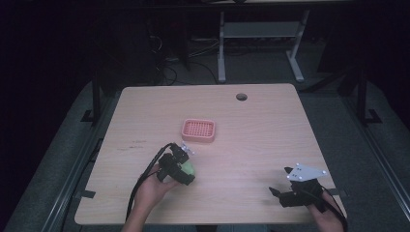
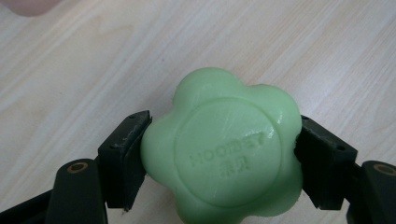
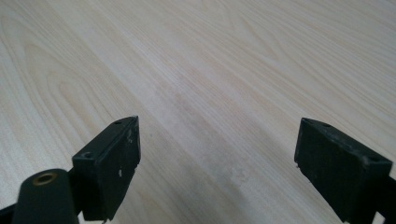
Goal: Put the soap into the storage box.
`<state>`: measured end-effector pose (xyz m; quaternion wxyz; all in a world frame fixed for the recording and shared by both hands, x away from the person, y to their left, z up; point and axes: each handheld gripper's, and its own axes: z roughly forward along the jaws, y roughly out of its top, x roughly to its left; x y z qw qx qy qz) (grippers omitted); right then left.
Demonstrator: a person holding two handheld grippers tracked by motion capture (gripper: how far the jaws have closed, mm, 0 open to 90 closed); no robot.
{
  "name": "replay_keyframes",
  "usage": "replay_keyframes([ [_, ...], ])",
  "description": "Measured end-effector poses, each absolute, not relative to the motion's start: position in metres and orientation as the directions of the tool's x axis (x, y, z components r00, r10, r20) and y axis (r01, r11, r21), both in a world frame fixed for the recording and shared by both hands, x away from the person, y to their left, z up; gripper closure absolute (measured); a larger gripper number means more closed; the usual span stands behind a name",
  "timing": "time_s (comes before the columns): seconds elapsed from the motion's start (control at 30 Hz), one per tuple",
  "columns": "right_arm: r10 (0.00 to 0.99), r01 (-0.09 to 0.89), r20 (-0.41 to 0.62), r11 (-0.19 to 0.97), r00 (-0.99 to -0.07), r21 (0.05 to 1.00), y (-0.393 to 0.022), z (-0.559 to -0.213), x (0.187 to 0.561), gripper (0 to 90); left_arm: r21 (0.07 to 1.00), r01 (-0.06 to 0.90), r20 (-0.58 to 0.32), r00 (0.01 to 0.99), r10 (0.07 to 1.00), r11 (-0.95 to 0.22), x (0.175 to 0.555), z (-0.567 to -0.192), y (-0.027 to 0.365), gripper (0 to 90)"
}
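Between the jaws of the left gripper (image 2: 219,154), low at the table's (image 1: 270,125) front-left, a green flower-shaped soap (image 2: 224,149) is sitting clamped on both sides, w/ a pink soap dish (image 1: 198,131) lying just beyond it, while the right gripper (image 3: 217,158) is hovering w/ jaws wide apart over bare wood, front-right.

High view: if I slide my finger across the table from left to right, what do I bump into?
Left hand-held gripper holding the green flower-shaped soap → pink soap dish → right hand-held gripper, open over bare table.
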<state>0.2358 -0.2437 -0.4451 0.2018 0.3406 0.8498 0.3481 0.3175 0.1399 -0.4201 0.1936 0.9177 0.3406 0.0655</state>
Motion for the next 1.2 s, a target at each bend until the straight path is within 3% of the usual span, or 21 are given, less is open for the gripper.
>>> replay_keyframes([
  [1.2,0.718,0.439,-0.116,0.537,-0.687,0.720,-0.240,-0.446,0.235,13.8,0.437,0.621,-0.062,0.743,0.667,-0.651,0.338,-0.403,0.154,26.7],
])
